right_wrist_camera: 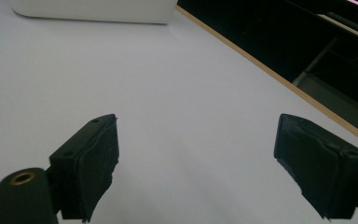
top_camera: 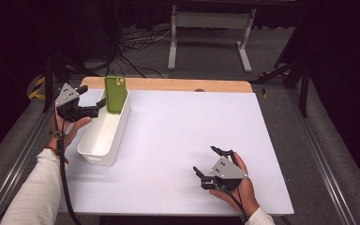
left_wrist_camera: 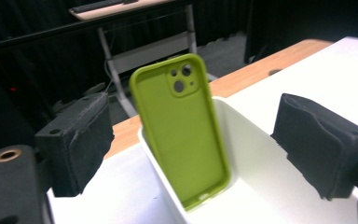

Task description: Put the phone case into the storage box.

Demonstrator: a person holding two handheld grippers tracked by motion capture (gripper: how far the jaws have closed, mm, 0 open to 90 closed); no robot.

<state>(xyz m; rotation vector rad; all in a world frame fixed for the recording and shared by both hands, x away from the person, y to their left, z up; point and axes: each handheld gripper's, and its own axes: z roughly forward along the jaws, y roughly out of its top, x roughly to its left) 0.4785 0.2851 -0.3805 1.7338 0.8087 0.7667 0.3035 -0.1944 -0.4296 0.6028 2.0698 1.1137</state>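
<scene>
Phone point(left_wrist_camera: 182, 128) camera lenses clear in left gripper view; high view blurs them.

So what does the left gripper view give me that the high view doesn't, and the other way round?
The left gripper view alone shows the camera lenses on the green phone case up close, and the black pads standing well clear of it. The high view alone shows the right gripper open over the white table, and the full white bin. Both show the case leaning upright against the bin's far end.
</scene>
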